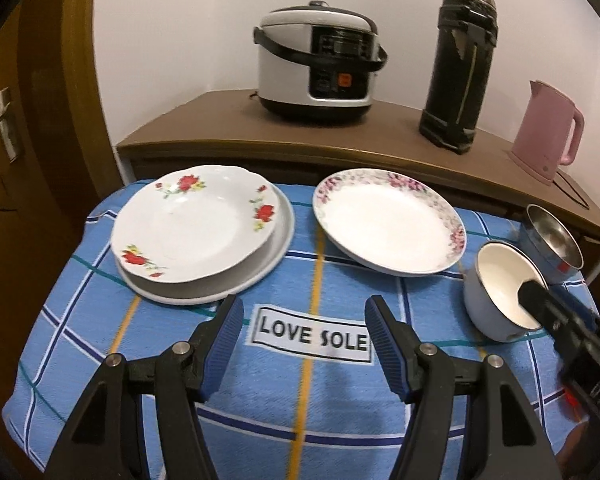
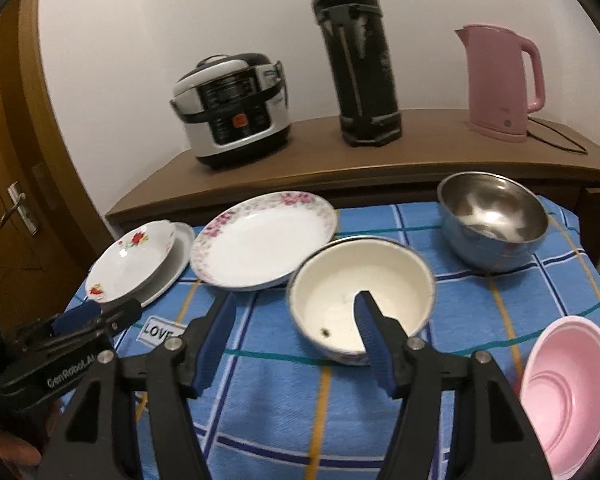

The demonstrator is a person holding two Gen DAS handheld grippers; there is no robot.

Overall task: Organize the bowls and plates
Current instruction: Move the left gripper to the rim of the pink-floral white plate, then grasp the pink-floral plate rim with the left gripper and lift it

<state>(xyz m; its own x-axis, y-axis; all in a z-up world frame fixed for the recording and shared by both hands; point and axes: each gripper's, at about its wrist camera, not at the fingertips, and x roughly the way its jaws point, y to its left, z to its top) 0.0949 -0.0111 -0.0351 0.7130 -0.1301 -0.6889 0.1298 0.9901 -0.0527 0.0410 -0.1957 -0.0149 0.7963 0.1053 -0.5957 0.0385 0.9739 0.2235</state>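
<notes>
The pink bowl (image 2: pixel 572 396) is cut off at the frame edge, right of the cream bowl (image 2: pixel 360 304). The right gripper (image 2: pixel 296 316) stands half open, its right finger over the cream bowl's rim; contact is unclear. The left gripper (image 1: pixel 304 320) gapes, holding nothing, near the rose plate (image 1: pixel 192 224) stacked on a white plate (image 1: pixel 276 248), left of the cream bowl.

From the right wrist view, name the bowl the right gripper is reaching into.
The cream enamel bowl: one finger of the right gripper crosses its rim. The steel bowl and pink bowl sit apart.
</notes>
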